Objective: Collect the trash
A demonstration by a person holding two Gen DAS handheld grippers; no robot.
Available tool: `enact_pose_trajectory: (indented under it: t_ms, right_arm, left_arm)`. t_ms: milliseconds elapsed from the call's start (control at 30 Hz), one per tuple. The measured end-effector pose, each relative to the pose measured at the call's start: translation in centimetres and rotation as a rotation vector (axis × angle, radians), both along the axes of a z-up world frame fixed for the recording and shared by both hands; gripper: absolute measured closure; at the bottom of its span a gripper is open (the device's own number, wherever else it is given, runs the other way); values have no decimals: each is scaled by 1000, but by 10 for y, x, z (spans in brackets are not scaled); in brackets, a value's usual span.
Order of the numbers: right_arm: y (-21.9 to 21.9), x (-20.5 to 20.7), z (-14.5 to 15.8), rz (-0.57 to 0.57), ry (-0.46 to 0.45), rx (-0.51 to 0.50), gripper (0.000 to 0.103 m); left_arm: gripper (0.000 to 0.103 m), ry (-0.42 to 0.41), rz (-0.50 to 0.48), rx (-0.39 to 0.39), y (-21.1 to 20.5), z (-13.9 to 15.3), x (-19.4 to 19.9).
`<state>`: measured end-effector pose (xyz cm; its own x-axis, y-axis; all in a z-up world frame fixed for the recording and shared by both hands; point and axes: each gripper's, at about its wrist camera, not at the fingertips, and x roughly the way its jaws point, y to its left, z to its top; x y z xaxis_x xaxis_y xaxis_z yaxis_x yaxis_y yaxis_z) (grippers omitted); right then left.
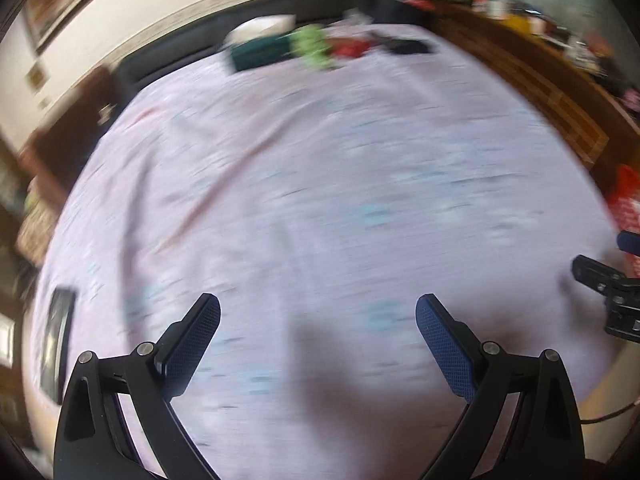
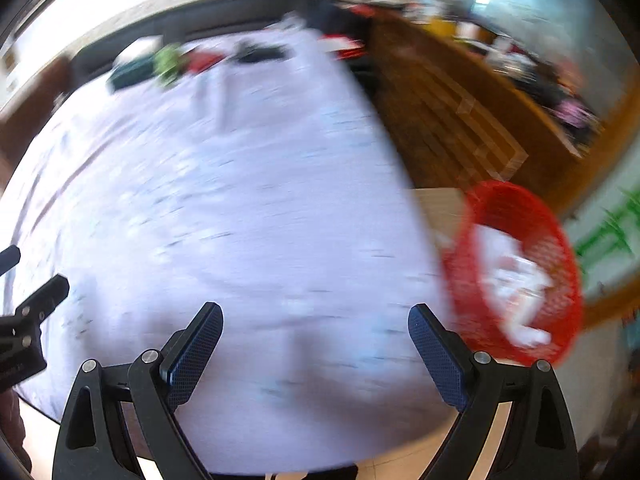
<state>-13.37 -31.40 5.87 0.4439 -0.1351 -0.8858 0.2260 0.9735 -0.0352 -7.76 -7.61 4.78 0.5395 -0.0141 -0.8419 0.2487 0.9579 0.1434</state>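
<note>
A red mesh basket (image 2: 556, 256) with white crumpled trash (image 2: 512, 276) inside stands off the bed's right edge, right of my right gripper. It also shows in the left wrist view (image 1: 626, 204). My right gripper (image 2: 316, 322) is open and empty above the bed's near end. My left gripper (image 1: 318, 312) is open and empty over the pale lilac bedsheet (image 1: 320, 160). At the far end of the bed lie a green crumpled item (image 1: 314, 46), a red item (image 1: 352, 48) and a dark item (image 1: 408, 45). Both views are motion-blurred.
A teal box with a white top (image 1: 260, 42) sits at the far end of the bed. A flat dark tablet-like object (image 1: 58, 344) lies at the bed's left edge. A wooden cabinet (image 2: 460, 92) with clutter runs along the right. A dark sofa (image 1: 192, 36) stands behind the bed.
</note>
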Motion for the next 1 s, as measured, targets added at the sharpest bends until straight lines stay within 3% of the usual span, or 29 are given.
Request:
enact_pose_trajectory:
  t_ms: [133,233,500,633,733,1000]
  right_arm:
    - [54,38,-18,118,-9,-5,7]
    - [72,61,-27,111,-18,12,7]
    - [101,95,-51,74,-41,27,7]
    - [103,101,-51,58,-67,6,1]
    - [98,103,-54,48,-76,51,0]
    - [101,100,-56,25,-119,39,0]
  left_arm:
    - [5,10,97,22,48,-15,17]
    - [5,27,128,4,69,-24,30]
    - [5,62,90,-75,69,-39,56]
    - [0,65,100,-125,73,-43,64]
    - [0,36,110,-127,72,-44,65]
    - [0,23,103,-132,73,-45,68]
